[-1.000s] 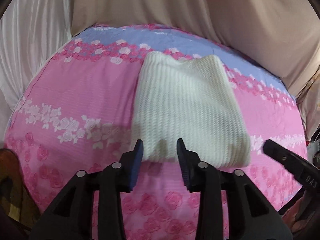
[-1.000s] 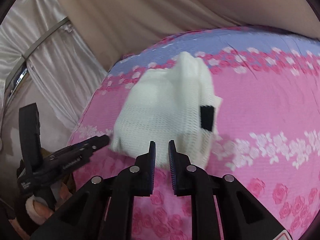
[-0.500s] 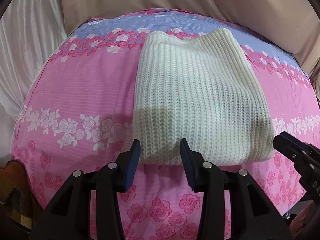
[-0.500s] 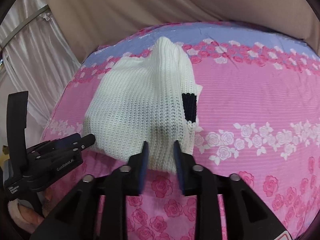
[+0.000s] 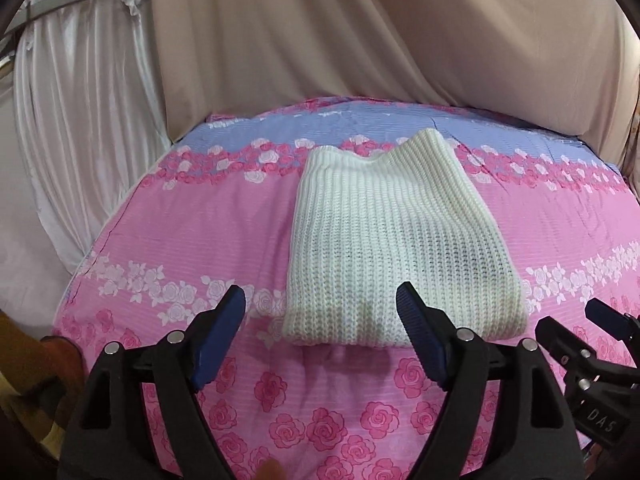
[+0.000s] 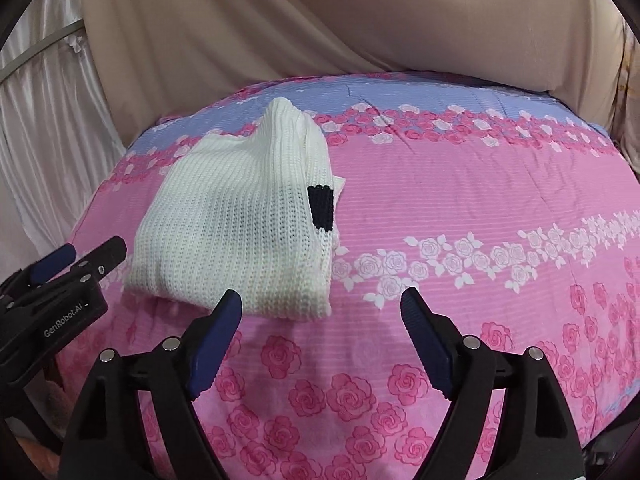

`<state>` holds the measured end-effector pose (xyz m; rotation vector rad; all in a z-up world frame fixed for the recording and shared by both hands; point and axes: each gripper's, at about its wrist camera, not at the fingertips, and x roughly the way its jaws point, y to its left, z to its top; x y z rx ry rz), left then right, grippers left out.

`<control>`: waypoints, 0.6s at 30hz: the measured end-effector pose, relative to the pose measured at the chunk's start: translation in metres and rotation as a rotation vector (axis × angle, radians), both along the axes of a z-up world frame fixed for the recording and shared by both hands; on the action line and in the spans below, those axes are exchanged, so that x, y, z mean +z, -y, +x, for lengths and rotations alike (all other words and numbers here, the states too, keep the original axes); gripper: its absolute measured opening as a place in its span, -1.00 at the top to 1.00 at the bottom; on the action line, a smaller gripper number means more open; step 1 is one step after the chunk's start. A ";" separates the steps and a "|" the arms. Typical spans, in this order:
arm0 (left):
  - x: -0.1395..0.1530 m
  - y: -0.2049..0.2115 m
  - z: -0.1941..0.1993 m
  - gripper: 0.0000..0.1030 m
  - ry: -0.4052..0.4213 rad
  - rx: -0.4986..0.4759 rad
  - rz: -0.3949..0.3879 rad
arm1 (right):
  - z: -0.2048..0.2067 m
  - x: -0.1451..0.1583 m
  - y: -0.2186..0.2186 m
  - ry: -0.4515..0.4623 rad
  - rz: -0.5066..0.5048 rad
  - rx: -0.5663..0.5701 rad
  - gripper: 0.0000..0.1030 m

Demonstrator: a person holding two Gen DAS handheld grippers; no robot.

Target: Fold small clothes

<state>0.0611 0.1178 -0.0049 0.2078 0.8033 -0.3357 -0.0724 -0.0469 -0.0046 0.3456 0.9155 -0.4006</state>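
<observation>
A bed [image 5: 224,232] fills both views, covered by a sheet in wide bands: pink printed with darker roses nearest the cameras, then plain pink crossed by a row of white roses, then a rose border, and a lilac-blue band along the far edge. Behind the bed hangs a beige drape [image 5: 360,40] in loose folds, and to the left of it a shiny white curtain [image 5: 80,120] under a curved grey rail.

The white knit garment [image 5: 396,248] lies folded into a thick rectangle on the pink part of the sheet, its far end reaching the rose border. In the right wrist view a dark patch [image 6: 321,208] shows on its right-hand edge.

The left claw [image 5: 322,314] is spread wide and holds nothing, its blue-padded fingers just short of the garment's near edge. The right claw [image 6: 322,314] is also spread wide and empty, over bare sheet, with its left finger at the garment's near right corner. Each claw appears at the margin of the other's view, low beside the garment's near corners
</observation>
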 end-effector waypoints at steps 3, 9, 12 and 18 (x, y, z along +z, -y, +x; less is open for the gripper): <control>0.001 0.000 -0.006 -0.60 0.011 0.002 -0.013 | -0.004 0.003 -0.005 0.012 -0.021 0.003 -0.55; 0.002 0.000 -0.019 -0.62 0.023 -0.006 -0.018 | -0.005 0.006 -0.012 0.017 -0.046 0.012 -0.58; 0.002 0.002 -0.026 -0.65 0.033 0.014 0.014 | -0.005 0.010 -0.018 0.023 -0.069 0.020 -0.58; 0.003 0.000 -0.030 -0.66 0.025 0.038 0.029 | -0.009 0.013 -0.020 0.031 -0.065 0.015 -0.58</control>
